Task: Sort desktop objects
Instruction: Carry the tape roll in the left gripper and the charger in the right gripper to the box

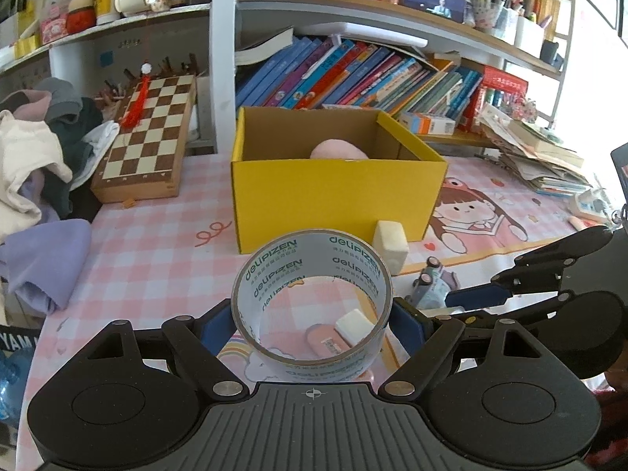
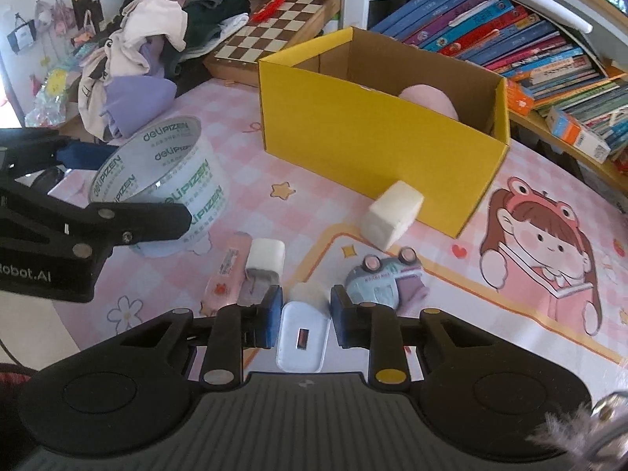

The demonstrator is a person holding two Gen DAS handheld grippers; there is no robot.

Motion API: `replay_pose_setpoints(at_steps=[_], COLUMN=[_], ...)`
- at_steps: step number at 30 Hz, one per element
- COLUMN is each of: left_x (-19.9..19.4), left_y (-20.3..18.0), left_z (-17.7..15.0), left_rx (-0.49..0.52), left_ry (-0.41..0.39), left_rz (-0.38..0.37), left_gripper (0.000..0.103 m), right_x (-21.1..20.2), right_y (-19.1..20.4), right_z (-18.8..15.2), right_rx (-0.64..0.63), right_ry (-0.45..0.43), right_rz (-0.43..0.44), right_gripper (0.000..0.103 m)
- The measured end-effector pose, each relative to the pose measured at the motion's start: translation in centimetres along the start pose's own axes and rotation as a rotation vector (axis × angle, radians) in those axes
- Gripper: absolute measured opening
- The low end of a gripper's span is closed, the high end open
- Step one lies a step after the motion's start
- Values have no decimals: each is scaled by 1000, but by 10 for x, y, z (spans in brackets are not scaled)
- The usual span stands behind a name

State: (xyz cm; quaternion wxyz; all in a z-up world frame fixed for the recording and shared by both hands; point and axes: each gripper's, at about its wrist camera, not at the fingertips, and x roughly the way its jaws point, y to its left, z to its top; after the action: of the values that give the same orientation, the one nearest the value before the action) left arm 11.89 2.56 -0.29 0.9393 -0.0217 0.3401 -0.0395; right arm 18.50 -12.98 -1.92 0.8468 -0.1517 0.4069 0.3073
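My left gripper (image 1: 312,320) is shut on a clear tape roll (image 1: 312,294) printed with green letters, held just above the pink mat; the roll also shows in the right wrist view (image 2: 165,168). My right gripper (image 2: 306,310) has its blue pads on either side of a white charger (image 2: 302,335), closed on it. A yellow cardboard box (image 1: 333,196) stands ahead with a pink soft thing (image 1: 339,151) inside. A white foam block (image 2: 392,212) leans by the box. A toy car (image 2: 382,278), a pink eraser (image 2: 227,274) and a small white block (image 2: 267,255) lie on the mat.
A chessboard (image 1: 151,137) leans at the back left beside a heap of clothes (image 1: 35,165). Rows of books (image 1: 353,78) fill the shelf behind the box. A stack of papers (image 1: 537,157) lies at the right.
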Motion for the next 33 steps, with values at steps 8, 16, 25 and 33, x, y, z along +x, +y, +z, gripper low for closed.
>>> replay_pose_setpoints(at_steps=[8, 16, 25, 33], left_x=[-8, -18, -22, -23], left_y=[-2, 3, 5, -4], left_z=[-8, -12, -13, -15], left_rx=[1, -22, -23, 18], left_ry=[-3, -20, -24, -15], left_rz=[-32, -6, 3, -34], left_gripper=[85, 85, 85, 85], right_x=[-4, 10, -4, -22], right_y=[5, -3, 0, -2], right_z=[-15, -20, -18, -24], right_rx=[19, 88, 83, 131], right_ry=[44, 104, 50, 18], right_rz=[-25, 1, 0, -25], right_gripper=[25, 25, 24, 24])
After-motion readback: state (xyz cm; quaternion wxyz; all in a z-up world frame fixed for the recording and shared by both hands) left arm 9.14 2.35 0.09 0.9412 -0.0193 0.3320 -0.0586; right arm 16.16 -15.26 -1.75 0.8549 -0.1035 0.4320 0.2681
